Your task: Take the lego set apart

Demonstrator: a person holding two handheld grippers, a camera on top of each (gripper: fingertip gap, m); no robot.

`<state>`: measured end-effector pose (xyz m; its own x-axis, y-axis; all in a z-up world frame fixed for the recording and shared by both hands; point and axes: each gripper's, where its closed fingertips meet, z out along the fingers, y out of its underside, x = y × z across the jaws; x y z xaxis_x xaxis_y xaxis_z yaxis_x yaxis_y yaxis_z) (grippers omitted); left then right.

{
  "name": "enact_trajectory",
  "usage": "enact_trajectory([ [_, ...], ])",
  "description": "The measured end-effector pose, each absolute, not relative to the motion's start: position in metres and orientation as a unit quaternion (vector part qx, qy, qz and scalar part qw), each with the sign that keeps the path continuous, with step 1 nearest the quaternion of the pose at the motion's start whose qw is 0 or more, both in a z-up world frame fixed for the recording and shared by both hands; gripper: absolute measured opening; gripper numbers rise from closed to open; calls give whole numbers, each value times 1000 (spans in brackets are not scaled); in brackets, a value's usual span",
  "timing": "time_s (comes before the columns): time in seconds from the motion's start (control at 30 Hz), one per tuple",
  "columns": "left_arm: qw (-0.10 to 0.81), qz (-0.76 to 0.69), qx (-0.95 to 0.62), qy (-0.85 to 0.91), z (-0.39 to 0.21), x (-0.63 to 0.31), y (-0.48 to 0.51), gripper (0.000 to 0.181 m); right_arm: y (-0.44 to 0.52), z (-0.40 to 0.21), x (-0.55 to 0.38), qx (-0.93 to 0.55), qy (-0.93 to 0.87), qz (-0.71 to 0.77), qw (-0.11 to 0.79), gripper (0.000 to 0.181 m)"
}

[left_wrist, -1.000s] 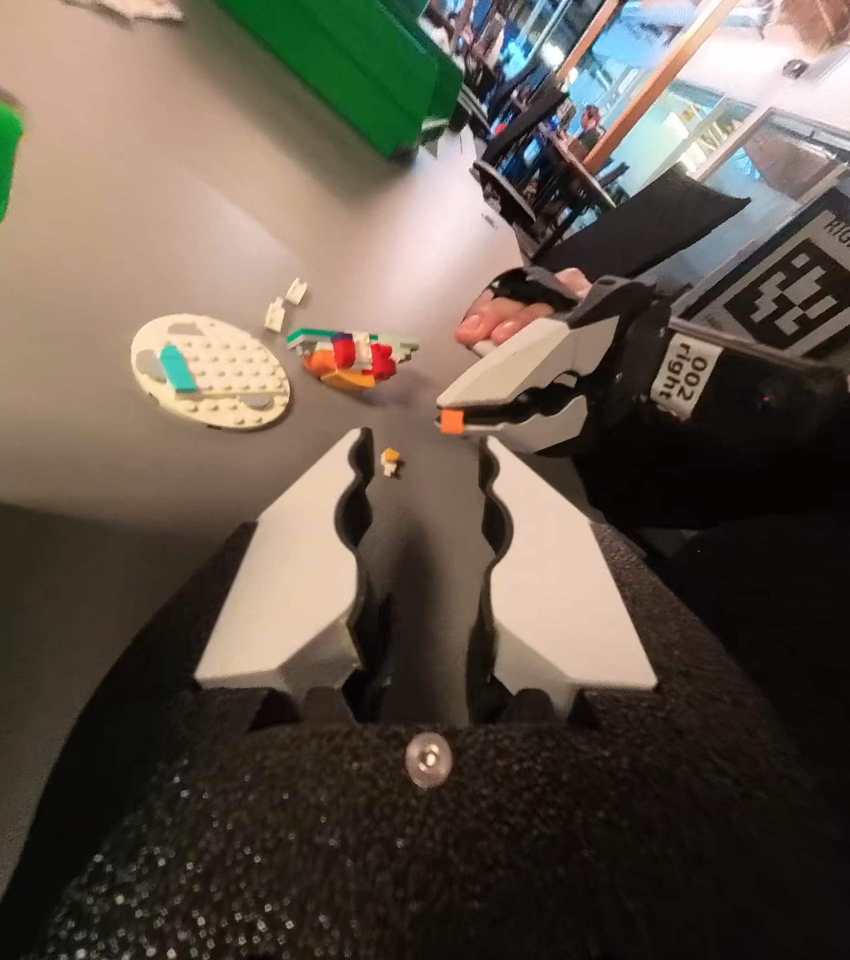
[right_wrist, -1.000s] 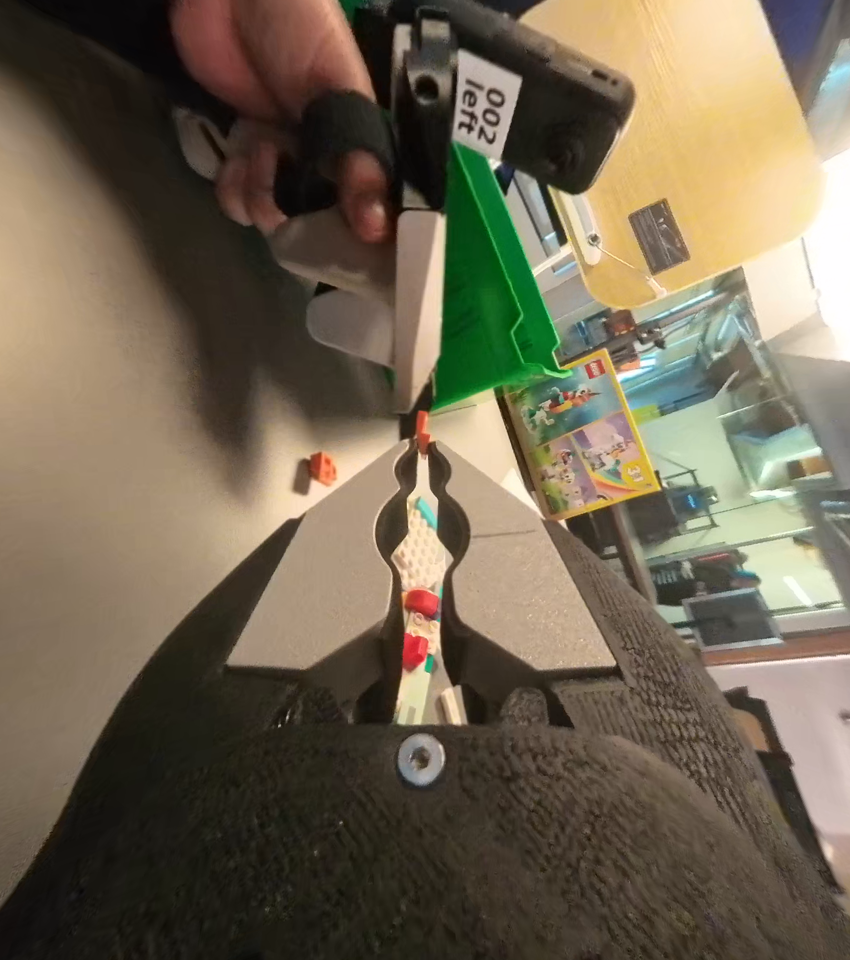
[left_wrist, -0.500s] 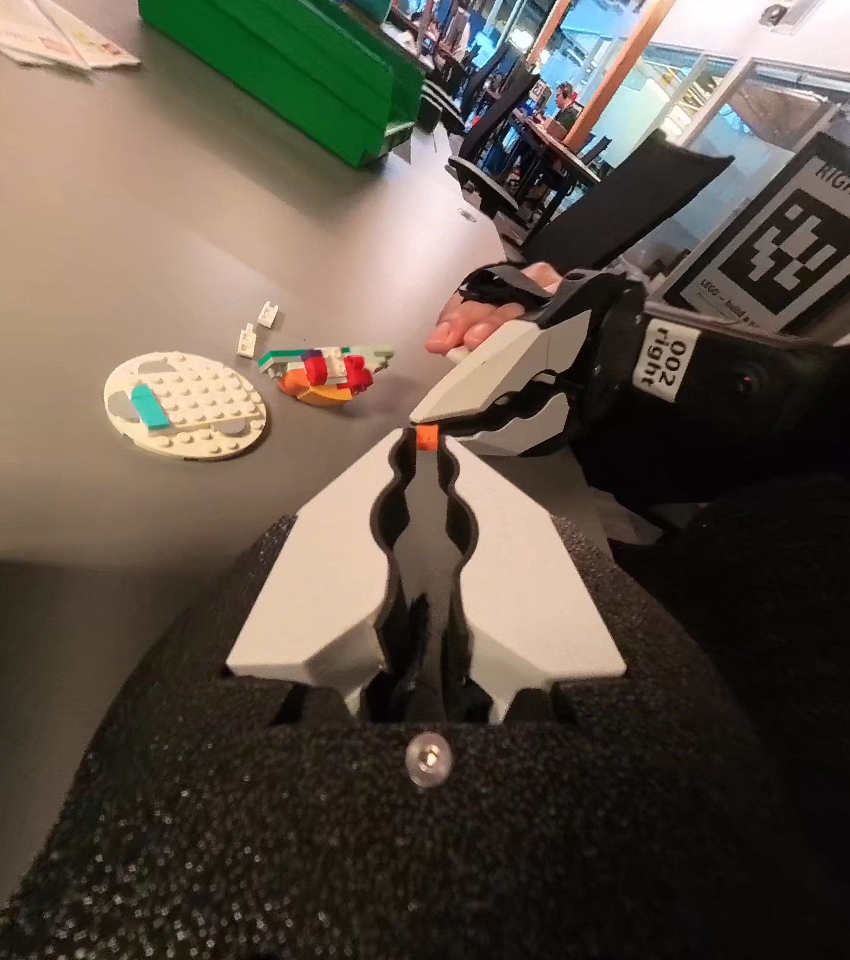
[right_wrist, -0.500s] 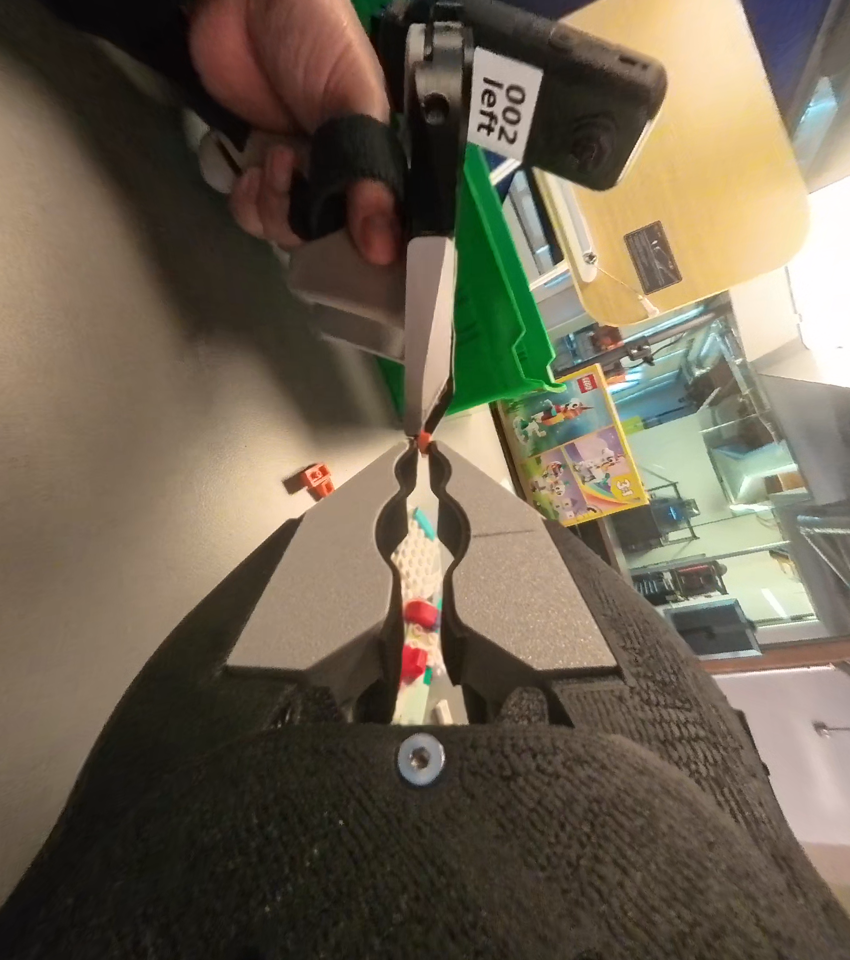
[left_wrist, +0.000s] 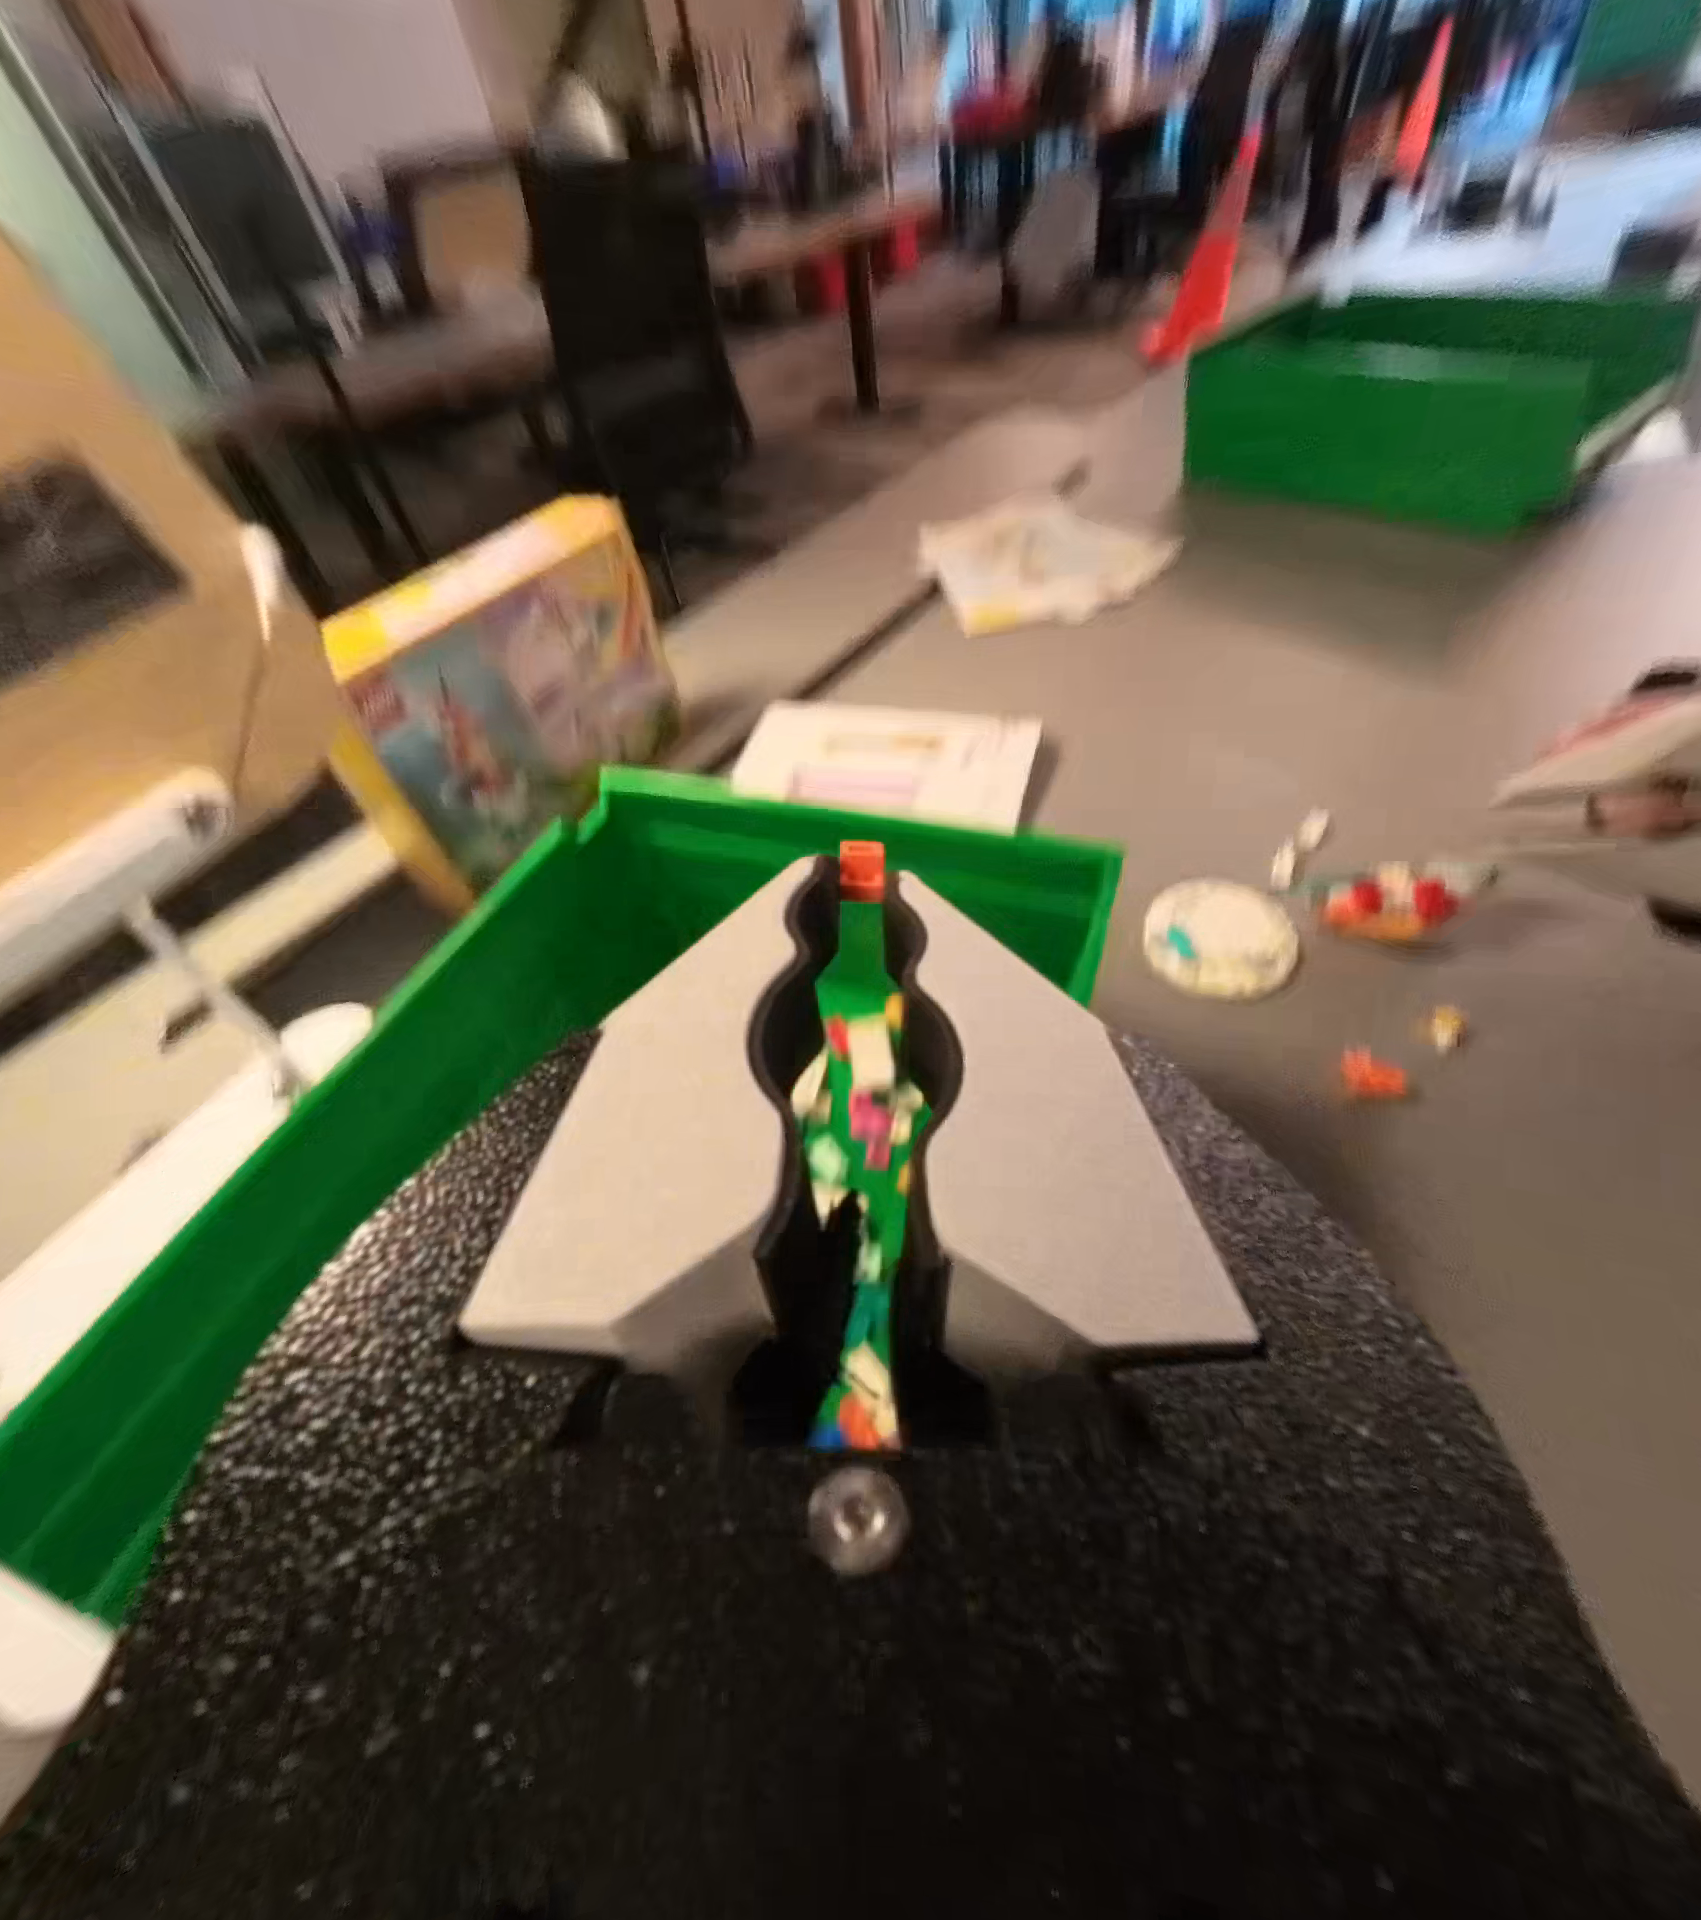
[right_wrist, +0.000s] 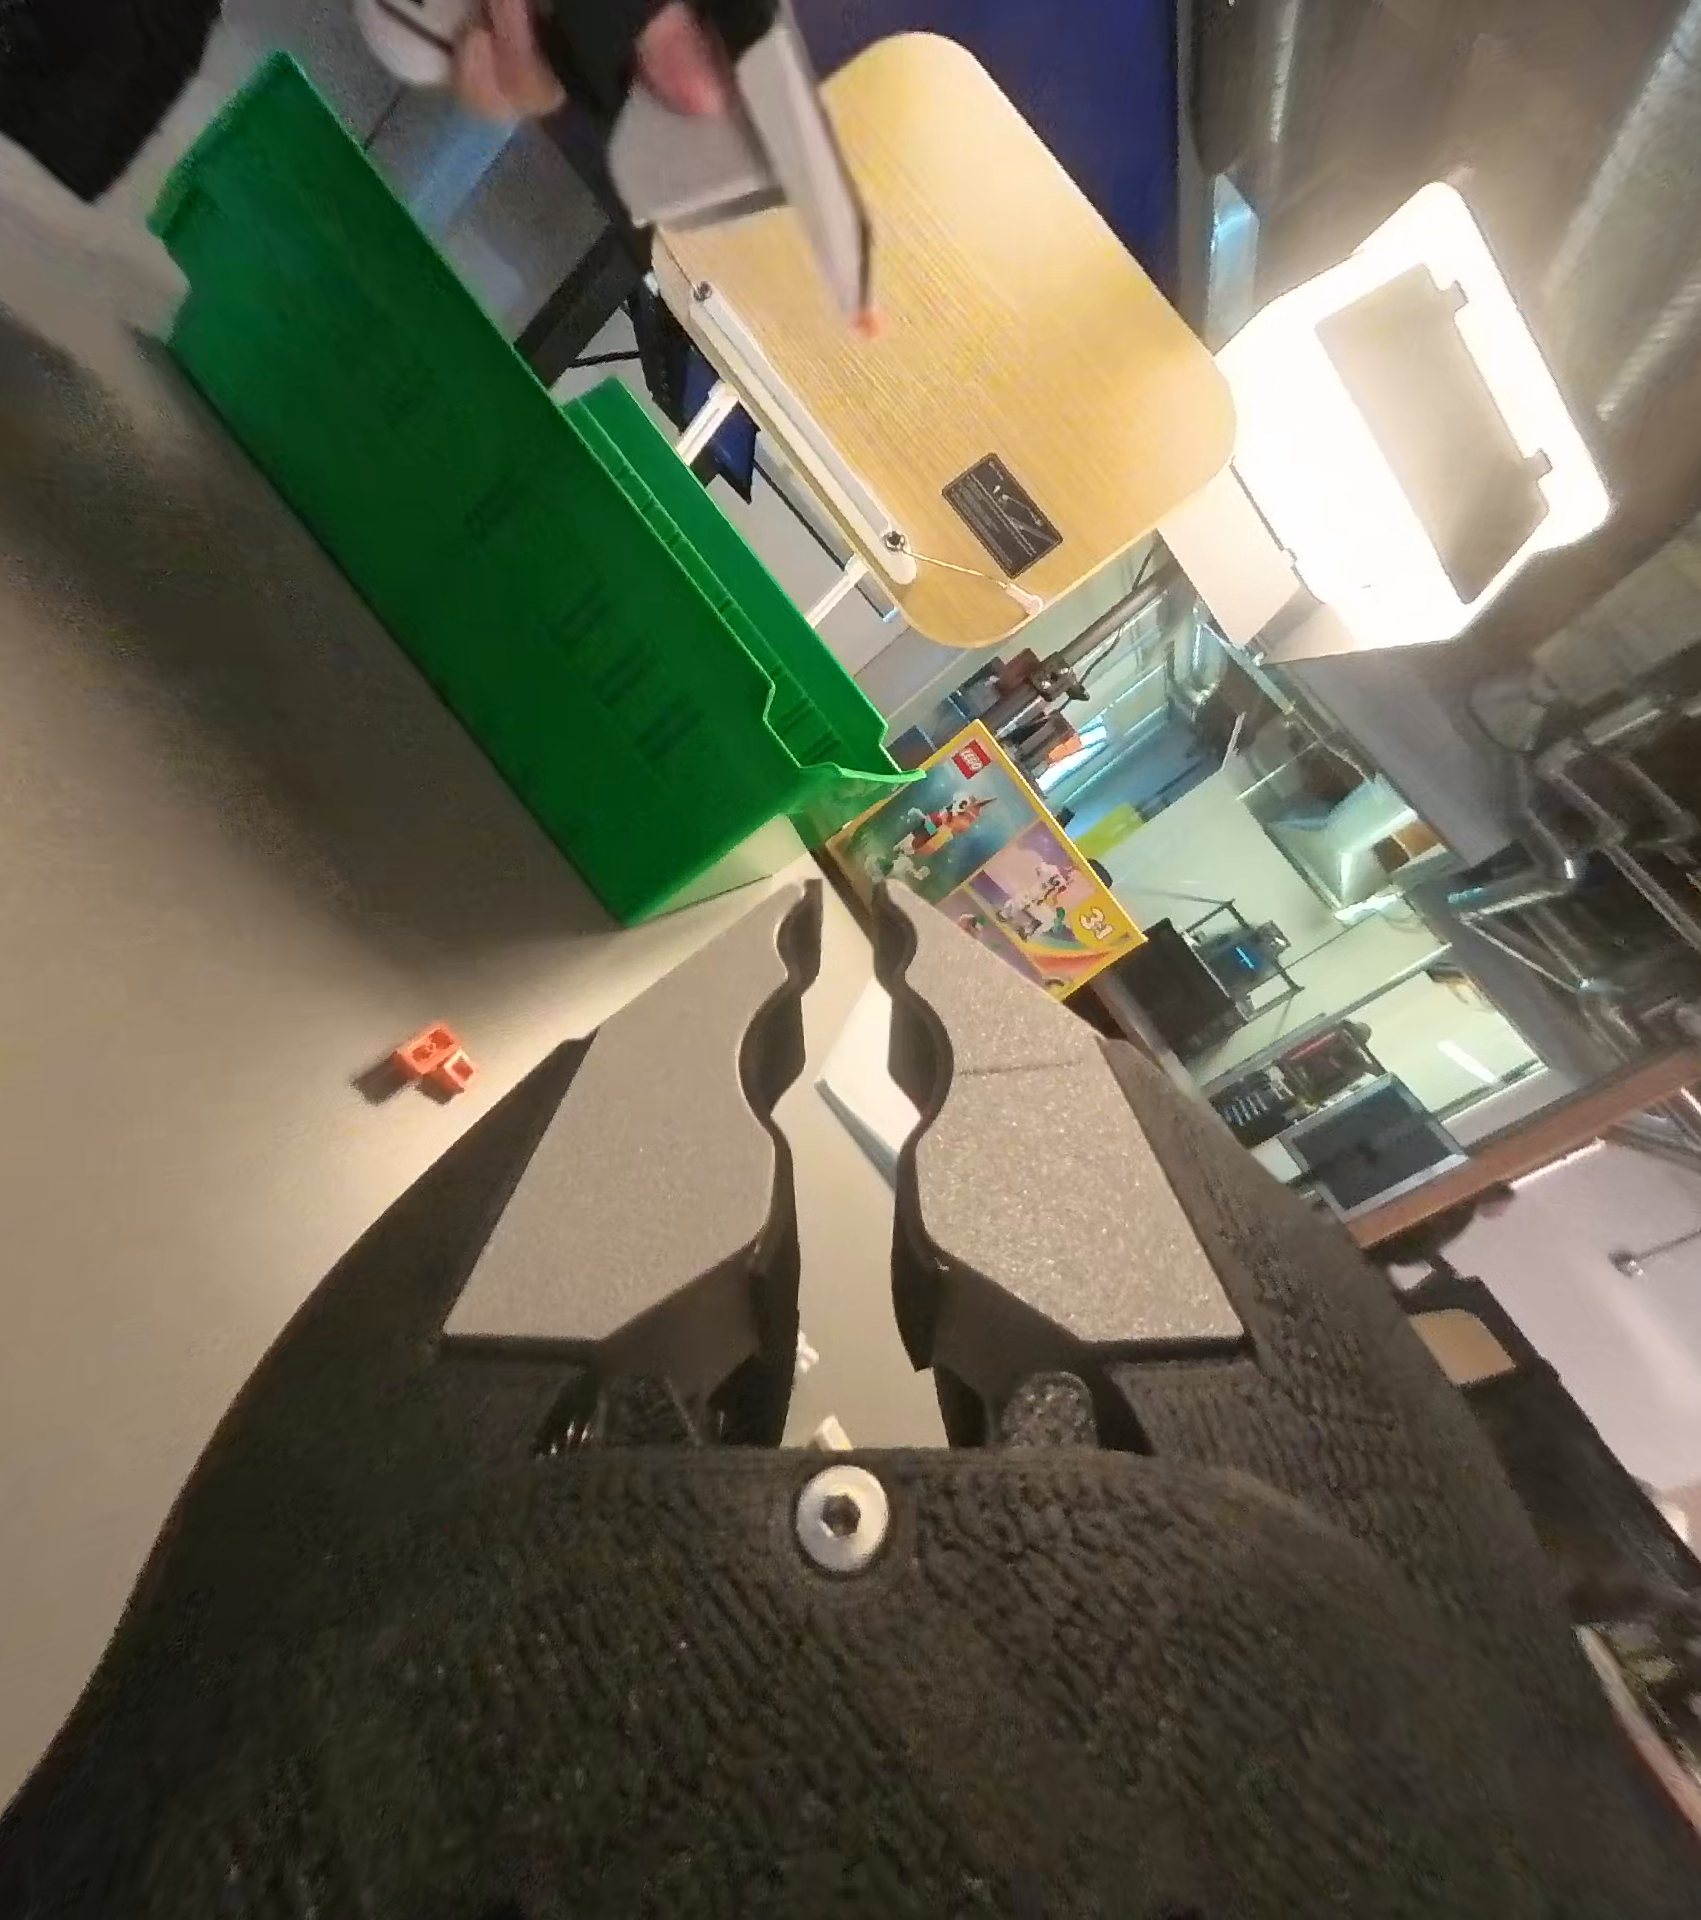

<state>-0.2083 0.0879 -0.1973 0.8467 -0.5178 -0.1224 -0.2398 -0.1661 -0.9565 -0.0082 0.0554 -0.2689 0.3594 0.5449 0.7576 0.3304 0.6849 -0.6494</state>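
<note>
the left gripper [left_wrist: 861, 871] pinches a small orange brick [left_wrist: 861, 864] at its tips, held above the green bin [left_wrist: 555, 935] where loose pieces lie. the right gripper [right_wrist: 841, 902] stands spread and empty over the grey table [right_wrist: 98, 831]. the round white plate [left_wrist: 1220, 938], the partly built red and orange model [left_wrist: 1386, 904] and another orange brick [right_wrist: 435, 1060] lie on the table.

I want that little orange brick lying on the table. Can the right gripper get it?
Probably yes: the right gripper is open and empty, and the orange brick lies on bare table just beside it.
</note>
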Motion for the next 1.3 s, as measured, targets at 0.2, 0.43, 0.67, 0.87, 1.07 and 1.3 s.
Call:
enact_trajectory([
  [0.2, 420, -100, -880, 196, -282, -283, 94, 7, 60, -276, -11, -402, -567, 63, 716, 6],
  [0.43, 265, -57, -949, 163, -345, -314, 73, 7, 64, -280, -10, -413, -568, 66, 709, 4],
  [0.67, 223, -40, -963, 145, -362, -317, 70, 43, 62, -289, -15, -424, -584, 83, 687, 4],
  [0.87, 327, 62, -934, 131, -305, -331, 83, 46, 52, -321, -20, -500, -629, 186, 566, 12],
  [1.07, 467, -21, -832, 297, -222, -207, 58, 30, 39, -349, -26, -619, -614, 290, 395, 19],
  [1.3, 471, -78, -769, 424, -238, -114, 29, 16, 29, -377, -29, -695, -596, 263, 306, 20],
])
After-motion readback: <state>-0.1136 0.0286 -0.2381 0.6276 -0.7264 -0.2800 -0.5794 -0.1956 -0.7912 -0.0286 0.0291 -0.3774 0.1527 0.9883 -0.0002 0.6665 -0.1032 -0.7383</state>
